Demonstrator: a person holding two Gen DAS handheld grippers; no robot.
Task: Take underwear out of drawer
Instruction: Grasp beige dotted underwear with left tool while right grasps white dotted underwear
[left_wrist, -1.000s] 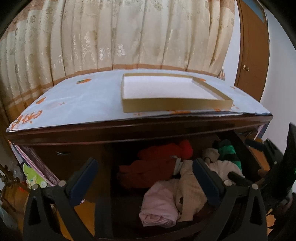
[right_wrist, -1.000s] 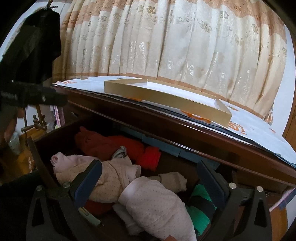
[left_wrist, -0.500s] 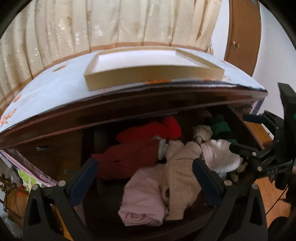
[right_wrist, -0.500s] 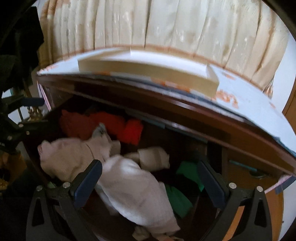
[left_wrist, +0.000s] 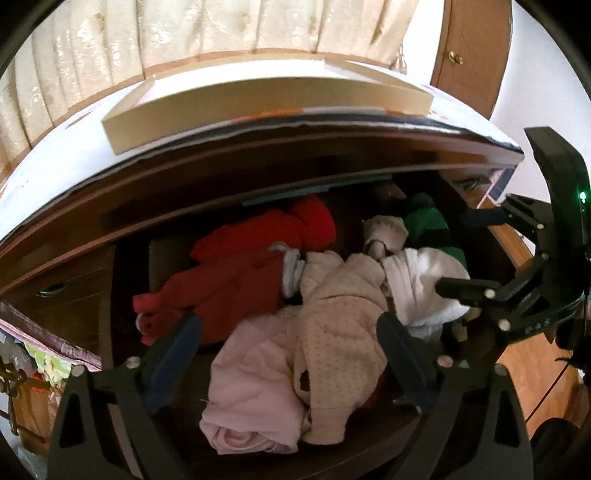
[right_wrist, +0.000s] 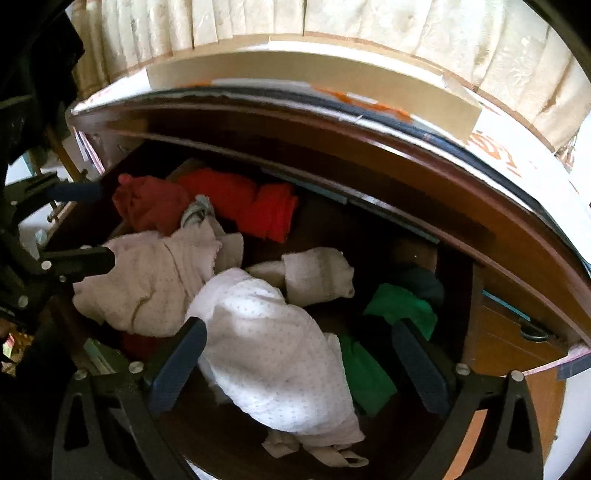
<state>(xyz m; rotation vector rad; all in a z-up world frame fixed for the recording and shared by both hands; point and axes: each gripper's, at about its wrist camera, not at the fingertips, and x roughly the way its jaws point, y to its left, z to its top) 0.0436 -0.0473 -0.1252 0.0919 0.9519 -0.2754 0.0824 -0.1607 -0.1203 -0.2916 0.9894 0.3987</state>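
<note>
I hang both tongs over the open dark wooden drawer (right_wrist: 436, 258), which is full of crumpled underwear and small clothes. My left gripper (left_wrist: 290, 354) stands wide with its jaws starting to close, empty, above the pale pink folded cotton garment (left_wrist: 251, 387), and the beige dotted knit garment (left_wrist: 343, 332) lies just to its three o'clock. My right gripper (right_wrist: 299, 365) is likewise wide, its jaws beginning to close on nothing yet, over the white dotted cotton garment (right_wrist: 273, 343); the green knit piece (right_wrist: 395, 310) sits toward two o'clock and the red fleece garment (right_wrist: 240, 203) toward eleven o'clock, at the back of the drawer. To do this well, I judge I should sink each pair of pads onto a raised fold rather than flat cloth, pinch one layer only, and lift straight up so nothing snags the overhanging wooden top edge (right_wrist: 369, 147). The pieces overlap, so a neighbour may come along.
</note>
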